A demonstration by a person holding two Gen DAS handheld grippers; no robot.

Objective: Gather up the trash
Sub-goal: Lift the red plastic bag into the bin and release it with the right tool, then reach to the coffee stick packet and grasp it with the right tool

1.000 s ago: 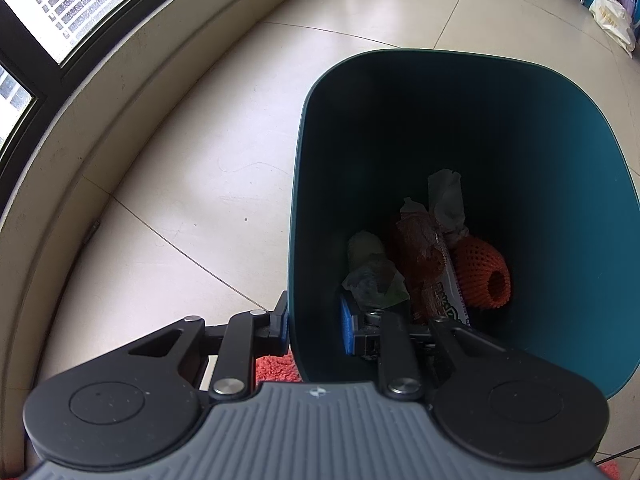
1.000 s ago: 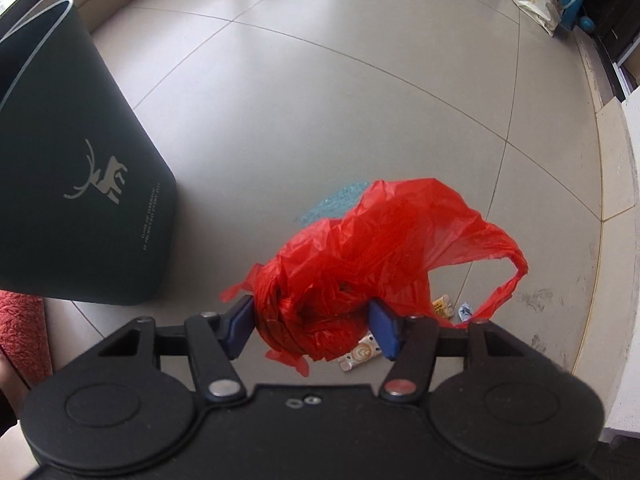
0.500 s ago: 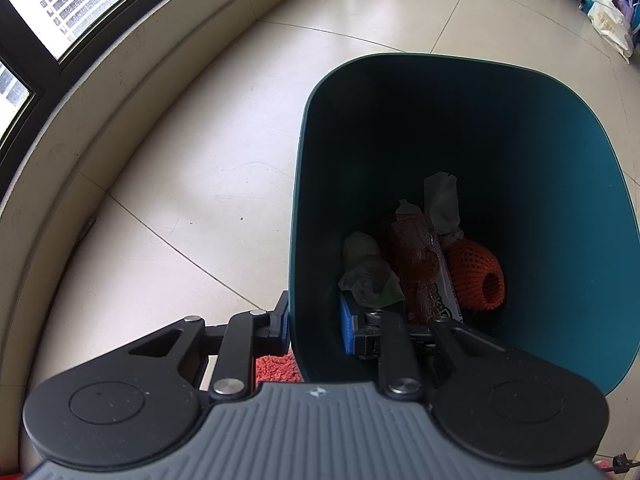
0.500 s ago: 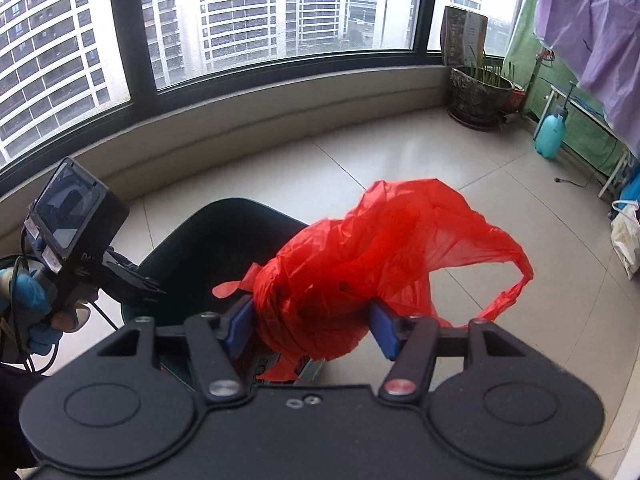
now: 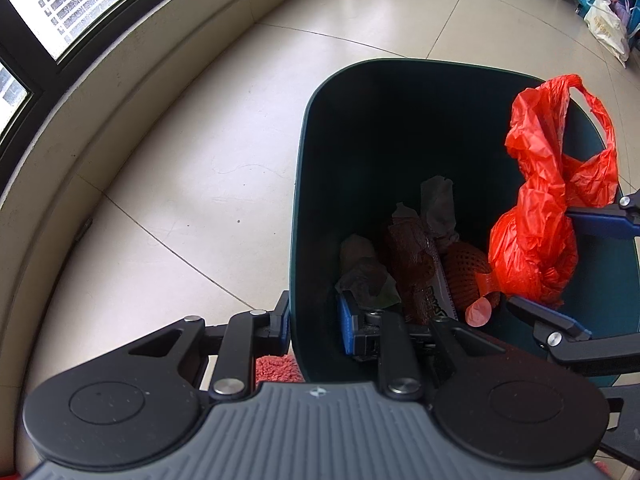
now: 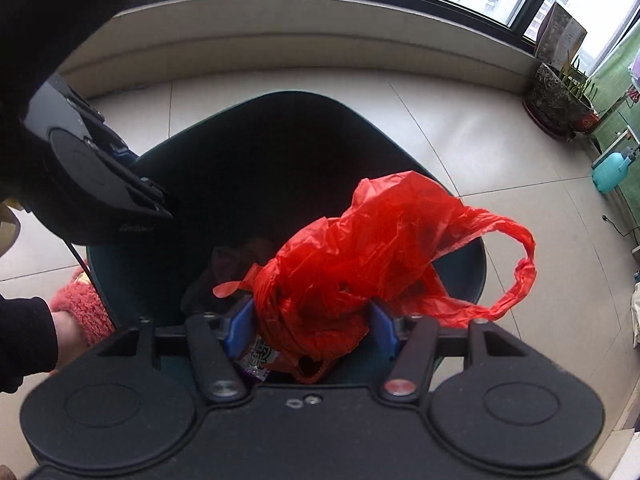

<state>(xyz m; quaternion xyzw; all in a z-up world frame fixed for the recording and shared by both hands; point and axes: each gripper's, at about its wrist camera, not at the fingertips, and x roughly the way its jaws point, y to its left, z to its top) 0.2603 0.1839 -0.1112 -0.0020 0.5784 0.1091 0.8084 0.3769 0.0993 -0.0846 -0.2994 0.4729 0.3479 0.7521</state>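
Note:
A dark teal trash bin [image 5: 360, 92] stands on the tiled floor; it also shows in the right wrist view [image 6: 288, 98]. My left gripper [image 5: 312, 320] is shut on the bin's near wall, one finger outside and one inside. My right gripper [image 6: 312, 328] is shut on a crumpled red plastic bag [image 6: 360, 256] and holds it over the bin's opening. The red bag also shows in the left wrist view [image 5: 540, 216], above the bin's right side. Wrappers [image 5: 424, 276], tissue and an orange foam net [image 5: 464, 276] lie at the bottom of the bin.
A low window ledge [image 5: 120, 92] curves along the left. A red fuzzy slipper [image 6: 80, 304] is beside the bin. A potted plant [image 6: 560, 96] and a teal spray bottle [image 6: 612, 172] stand at the right. A white bag [image 5: 604, 28] lies far off.
My right gripper has carried the red bag from above the floor, up and over to above the bin's opening. The left gripper has kept its hold on the bin wall.

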